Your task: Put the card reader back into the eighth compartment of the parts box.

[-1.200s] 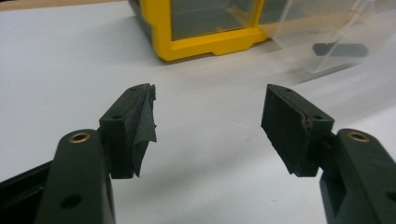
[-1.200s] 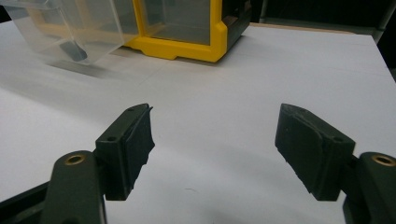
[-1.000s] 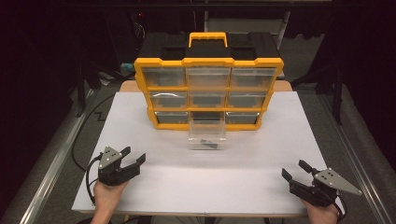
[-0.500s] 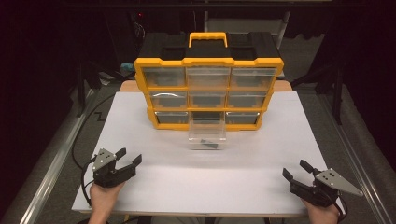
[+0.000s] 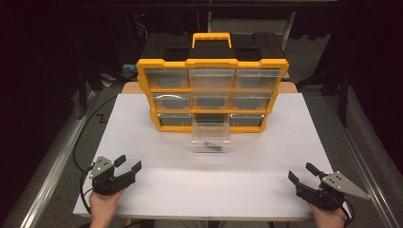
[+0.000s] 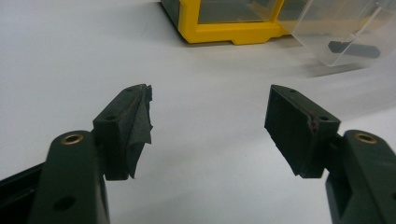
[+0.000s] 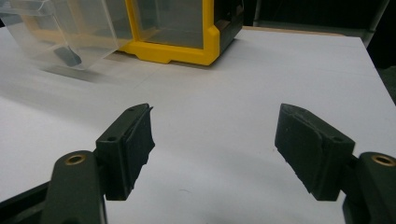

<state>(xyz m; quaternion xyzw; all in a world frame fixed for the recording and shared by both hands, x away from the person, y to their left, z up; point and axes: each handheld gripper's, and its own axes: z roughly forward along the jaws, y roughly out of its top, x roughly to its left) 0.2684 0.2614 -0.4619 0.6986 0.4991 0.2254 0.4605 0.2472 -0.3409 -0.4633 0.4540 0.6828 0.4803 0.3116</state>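
Black two-jaw left gripper (image 5: 127,166) and right gripper (image 5: 300,173): both gaping wide, nothing between the pads, resting at the near edge of the white table sheet (image 5: 209,185), well apart from the yellow-and-black nine-drawer plastic organiser (image 5: 212,90). Left jaws have just been opening. Clear plastic drawer (image 5: 210,137), bottom middle slot, stands pulled out in front of the organiser, small dark parts (image 5: 210,146) inside. Judged: drawer work not begun or just released; approach unobstructed.

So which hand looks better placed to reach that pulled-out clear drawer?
Left, probably, though barely. The left gripper sits slightly nearer the clear drawer than the right gripper. Both are open and empty.
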